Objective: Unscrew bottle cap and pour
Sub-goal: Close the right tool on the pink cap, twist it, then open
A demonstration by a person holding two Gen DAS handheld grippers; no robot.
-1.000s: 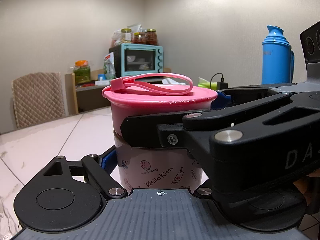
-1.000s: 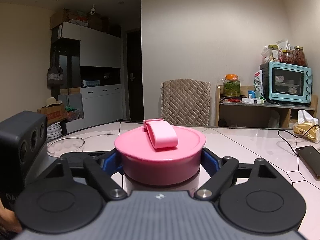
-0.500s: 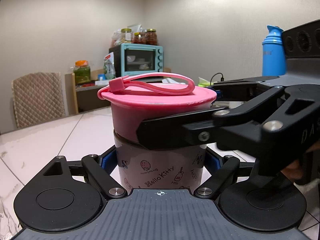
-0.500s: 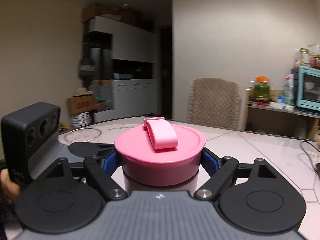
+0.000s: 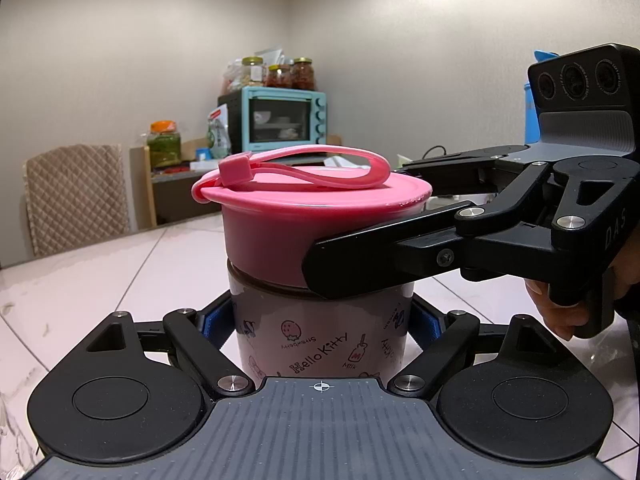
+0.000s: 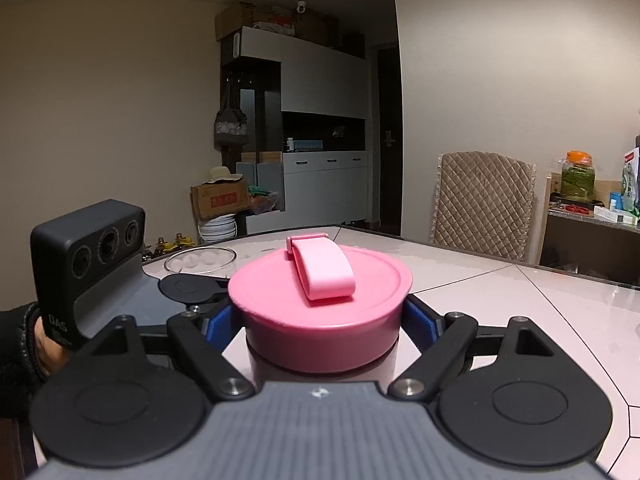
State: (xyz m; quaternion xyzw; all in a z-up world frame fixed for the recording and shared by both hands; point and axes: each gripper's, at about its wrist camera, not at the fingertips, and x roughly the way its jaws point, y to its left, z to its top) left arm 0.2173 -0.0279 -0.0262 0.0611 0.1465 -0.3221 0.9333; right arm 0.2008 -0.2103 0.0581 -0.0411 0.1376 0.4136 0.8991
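Left gripper (image 5: 320, 320) is clamped on the bottle (image 5: 320, 336) body, and the right gripper (image 6: 322, 326) pinches its pink cap (image 6: 320, 304) from the side. Bottle's upright on the white table (image 6: 520, 304), glass bowl (image 6: 200, 262) sitting near the far edge.

blue flask (image 5: 532, 108): mostly hidden | bottle (image 5: 320, 336) base: hidden

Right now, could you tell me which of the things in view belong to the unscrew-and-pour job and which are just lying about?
Part of the job:
- pink cap, clamped by the right gripper
- bottle body, clamped by the left gripper
- glass bowl, probably the pour target

Just lying about:
- toaster oven
- green jar
- quilted chair
- blue thermos
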